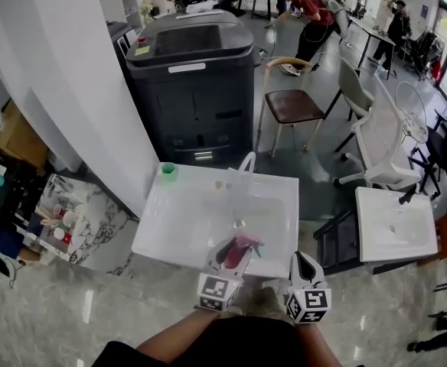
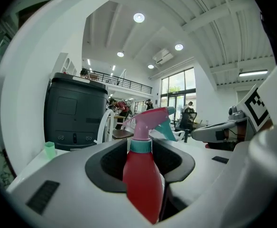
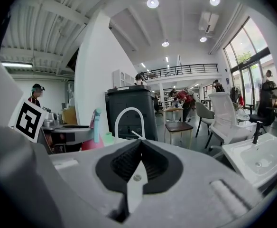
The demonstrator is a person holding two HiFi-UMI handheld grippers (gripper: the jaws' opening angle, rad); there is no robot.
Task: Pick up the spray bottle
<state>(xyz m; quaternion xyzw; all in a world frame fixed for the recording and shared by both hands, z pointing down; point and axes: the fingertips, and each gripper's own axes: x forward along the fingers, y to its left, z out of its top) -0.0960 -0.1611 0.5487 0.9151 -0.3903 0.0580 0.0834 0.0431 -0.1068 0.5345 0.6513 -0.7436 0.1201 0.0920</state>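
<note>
The spray bottle (image 1: 239, 251) has a red body with a pink and teal trigger head. It hangs over the front part of the white sink basin (image 1: 170, 232). My left gripper (image 1: 236, 260) is shut on the bottle's red body (image 2: 141, 175), and the head sticks up past the jaws. Just to its right, my right gripper (image 1: 305, 261) hovers at the basin's front right corner. In the right gripper view its jaws (image 3: 139, 145) are shut with nothing between them. The bottle (image 3: 95, 127) shows at the left of that view.
A curved white faucet (image 1: 246, 161) and a green cup (image 1: 168, 171) stand at the basin's far edge. Behind it is a tall black machine (image 1: 193, 75), with a brown chair (image 1: 292, 105) to its right. A second sink (image 1: 396, 228) and a white chair (image 1: 380, 144) stand at the right. People move about in the far background.
</note>
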